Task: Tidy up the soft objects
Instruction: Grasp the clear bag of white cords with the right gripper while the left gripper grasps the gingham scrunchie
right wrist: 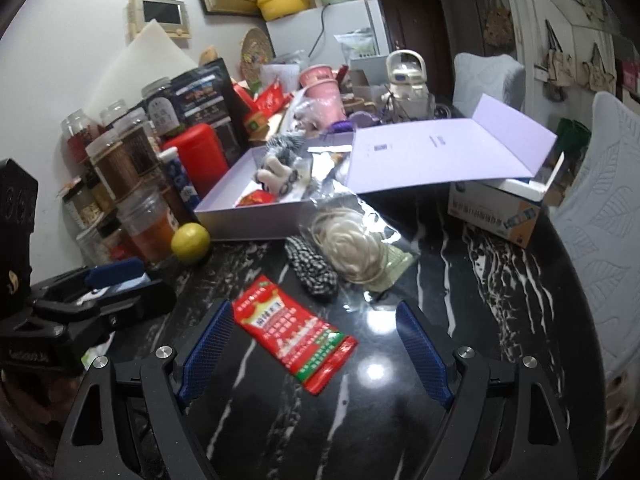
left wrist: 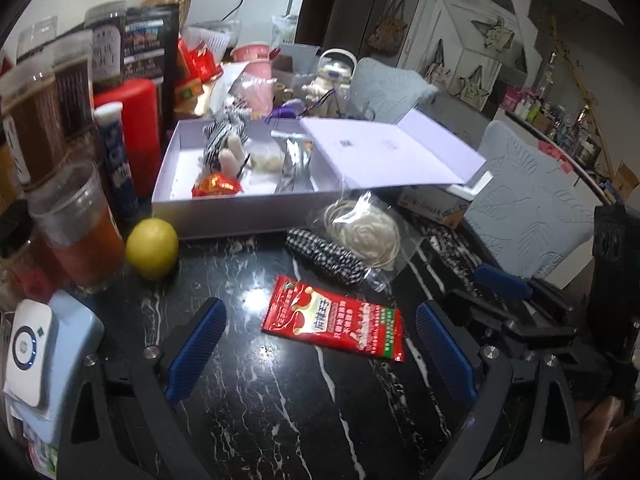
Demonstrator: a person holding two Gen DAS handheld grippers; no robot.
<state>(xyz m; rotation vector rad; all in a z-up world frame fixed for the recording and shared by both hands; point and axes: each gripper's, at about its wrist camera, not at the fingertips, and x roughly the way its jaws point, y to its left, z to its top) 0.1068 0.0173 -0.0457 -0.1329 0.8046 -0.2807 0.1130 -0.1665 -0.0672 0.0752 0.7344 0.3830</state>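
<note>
Soft items: lavender box (left wrist: pixel 208 204), lid flipped open, holds plush and foil packs; bagged cream flower (left wrist: pixel 366 236), checked scrunchie (left wrist: pixel 324 258), red sachet (left wrist: pixel 334 318) lie before it mid-table. Black veined marble table (left wrist: pixel 260 400); jars, lemon (left wrist: pixel 152 249) along left edge. Left gripper (left wrist: pixel 320 344) and right gripper (right wrist: pixel 314 350) both spread wide, empty.

glossy marble table (left wrist: pixel 280 400), shiny plastic packet (left wrist: pixel 334 318), woven cloth scrunchie (left wrist: pixel 326 256)
</note>
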